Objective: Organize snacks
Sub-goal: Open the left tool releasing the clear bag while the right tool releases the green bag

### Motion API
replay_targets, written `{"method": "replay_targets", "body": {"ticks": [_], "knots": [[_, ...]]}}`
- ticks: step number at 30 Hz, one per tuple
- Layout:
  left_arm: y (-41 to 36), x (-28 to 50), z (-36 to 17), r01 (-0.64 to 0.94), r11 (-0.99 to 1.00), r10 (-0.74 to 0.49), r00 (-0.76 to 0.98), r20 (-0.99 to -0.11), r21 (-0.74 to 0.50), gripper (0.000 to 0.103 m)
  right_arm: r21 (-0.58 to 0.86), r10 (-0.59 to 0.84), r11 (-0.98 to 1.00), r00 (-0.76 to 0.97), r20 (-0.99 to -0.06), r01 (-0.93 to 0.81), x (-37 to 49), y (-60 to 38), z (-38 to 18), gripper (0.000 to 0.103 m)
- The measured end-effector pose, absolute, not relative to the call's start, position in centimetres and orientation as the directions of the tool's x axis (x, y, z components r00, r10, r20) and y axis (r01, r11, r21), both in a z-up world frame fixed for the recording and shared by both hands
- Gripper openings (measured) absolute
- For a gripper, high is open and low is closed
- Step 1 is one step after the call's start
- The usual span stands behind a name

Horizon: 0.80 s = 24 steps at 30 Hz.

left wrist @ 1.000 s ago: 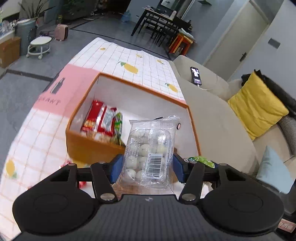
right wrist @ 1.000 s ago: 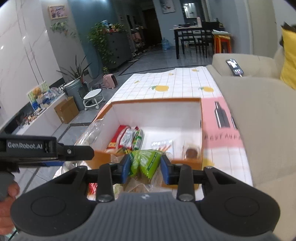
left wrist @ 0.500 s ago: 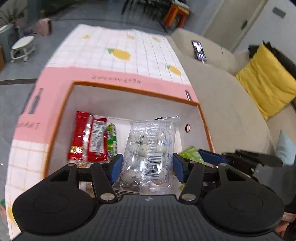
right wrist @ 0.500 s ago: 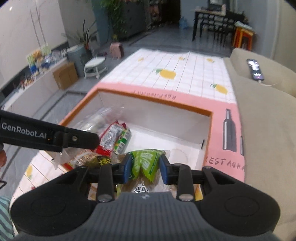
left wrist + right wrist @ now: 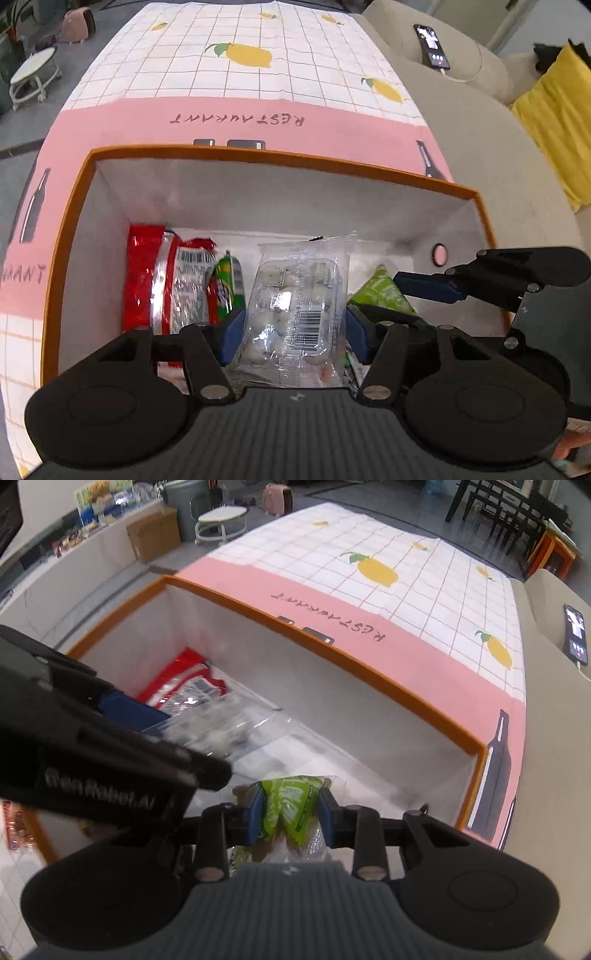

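An orange box point(image 5: 258, 154) with white inner walls stands on the tablecloth; it also shows in the right wrist view point(image 5: 332, 657). My left gripper point(image 5: 291, 332) is shut on a clear pack of white round sweets point(image 5: 299, 295) and holds it inside the box. My right gripper point(image 5: 289, 814) is shut on a green snack packet point(image 5: 291, 805) and holds it inside the box, to the right of the left one. That packet also shows in the left wrist view point(image 5: 380, 291). Red packets point(image 5: 147, 273) and a green packet point(image 5: 229, 280) lie at the box's left.
A pink and white lemon-print tablecloth point(image 5: 240, 74) covers the table. A beige sofa point(image 5: 480, 140) runs along the right, with a phone point(image 5: 432, 46) on its arm and a yellow cushion point(image 5: 554, 118). A white stool point(image 5: 221, 520) stands on the floor beyond.
Both grippers have moved forward over the box and down into it, each still holding its snack. They are now close side by side.
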<state>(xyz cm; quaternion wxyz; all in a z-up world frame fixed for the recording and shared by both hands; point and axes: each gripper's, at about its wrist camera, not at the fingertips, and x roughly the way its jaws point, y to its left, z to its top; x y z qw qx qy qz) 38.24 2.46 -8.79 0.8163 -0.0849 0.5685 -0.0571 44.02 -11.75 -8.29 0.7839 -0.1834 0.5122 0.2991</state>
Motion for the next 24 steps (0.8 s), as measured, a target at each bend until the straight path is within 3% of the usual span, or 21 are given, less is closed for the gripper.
{"method": "replay_targets", "body": {"ticks": [15, 20, 24], "knots": [[2.5, 40.5, -11.4, -0.012, 0.975, -0.209, 0.303, -0.930, -0.223, 0.069, -0.075, 0.189, 0.724, 0.301, -0.935, -0.686, 46.0, -10.7, -10.6, 0.026], [3.0, 40.1, -10.8, -0.019, 0.968, -0.230, 0.316, -0.920, -0.249, 0.080, -0.063, 0.196, 0.740, 0.304, -0.932, -0.670, 46.2, -11.3, -9.8, 0.038], [3.1, 39.4, -9.4, -0.009, 0.967, -0.237, 0.337, -0.911, -0.255, 0.081, -0.066, 0.195, 0.743, 0.310, -0.931, -0.666, 45.9, -11.5, -8.9, 0.040]]}}
